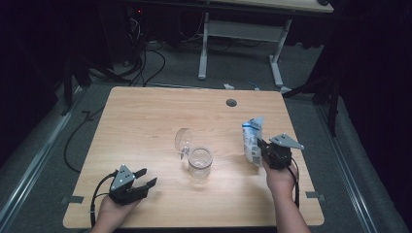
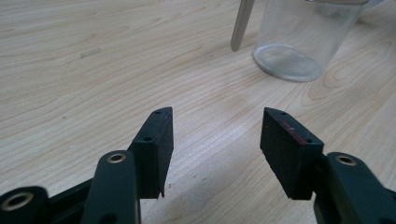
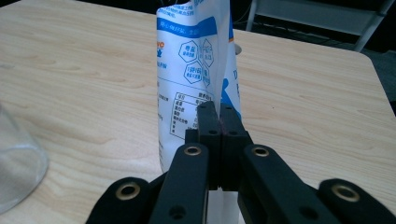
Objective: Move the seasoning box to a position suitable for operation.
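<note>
Pouch (image 3: 194, 60): white-and-blue soft bag, upright at table's right side; likely light, floppy, crushable.
Hold: right gripper (image 3: 219, 116) pinches its side seam, jaws pressed together.
Left gripper (image 2: 215, 140): spread, empty, near glass jar (image 2: 303, 37).

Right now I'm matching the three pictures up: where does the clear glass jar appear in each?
High view: the clear glass jar stands at the table's middle, beside a round lid.
Left gripper view: upper right, beyond the open left gripper.
Right gripper view: at the left edge.
Shared landmark: the wooden table.
</note>
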A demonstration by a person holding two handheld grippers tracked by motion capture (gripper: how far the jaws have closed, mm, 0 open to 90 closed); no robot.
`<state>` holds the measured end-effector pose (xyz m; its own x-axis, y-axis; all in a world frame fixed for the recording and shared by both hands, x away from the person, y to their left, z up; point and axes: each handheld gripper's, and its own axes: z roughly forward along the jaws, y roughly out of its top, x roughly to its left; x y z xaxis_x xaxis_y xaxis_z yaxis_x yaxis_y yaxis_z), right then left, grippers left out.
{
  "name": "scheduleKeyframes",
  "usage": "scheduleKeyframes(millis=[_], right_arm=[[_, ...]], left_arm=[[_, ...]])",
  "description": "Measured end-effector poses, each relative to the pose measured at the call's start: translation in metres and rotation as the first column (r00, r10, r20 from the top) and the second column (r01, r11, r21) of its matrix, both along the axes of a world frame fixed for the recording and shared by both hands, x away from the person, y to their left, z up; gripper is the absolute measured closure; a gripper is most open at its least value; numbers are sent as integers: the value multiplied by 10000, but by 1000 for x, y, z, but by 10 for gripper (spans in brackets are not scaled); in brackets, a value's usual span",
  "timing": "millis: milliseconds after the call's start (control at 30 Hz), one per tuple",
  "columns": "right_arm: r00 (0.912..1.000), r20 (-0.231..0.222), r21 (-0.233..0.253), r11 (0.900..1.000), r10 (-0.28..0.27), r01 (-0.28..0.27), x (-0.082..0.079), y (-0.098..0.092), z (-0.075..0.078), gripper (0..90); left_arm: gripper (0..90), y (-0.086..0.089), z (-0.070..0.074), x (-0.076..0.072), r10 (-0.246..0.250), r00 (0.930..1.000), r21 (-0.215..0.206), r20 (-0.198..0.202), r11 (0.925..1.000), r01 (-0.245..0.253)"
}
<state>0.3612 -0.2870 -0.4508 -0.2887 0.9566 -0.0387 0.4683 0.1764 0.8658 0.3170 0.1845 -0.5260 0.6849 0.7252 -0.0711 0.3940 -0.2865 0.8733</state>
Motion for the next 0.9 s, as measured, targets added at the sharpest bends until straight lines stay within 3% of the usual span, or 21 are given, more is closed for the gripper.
scheduleKeyframes(millis=[200,633,900], right_arm=[[9989,-307,236,9991,350,-343,-9,-1,7,900],[9923,-885,123,9963,864,-856,-26,4,17,900],[9768,-1571,-245,9882,1457,-1514,-35,12,25,900]], left_arm=[[448,-1,1,-1,-127,9999,-58,58,9999,127],[441,-1,2,-2,-255,9996,-145,154,9996,257],[438,-3,2,-4,-459,9986,-144,252,9988,462]])
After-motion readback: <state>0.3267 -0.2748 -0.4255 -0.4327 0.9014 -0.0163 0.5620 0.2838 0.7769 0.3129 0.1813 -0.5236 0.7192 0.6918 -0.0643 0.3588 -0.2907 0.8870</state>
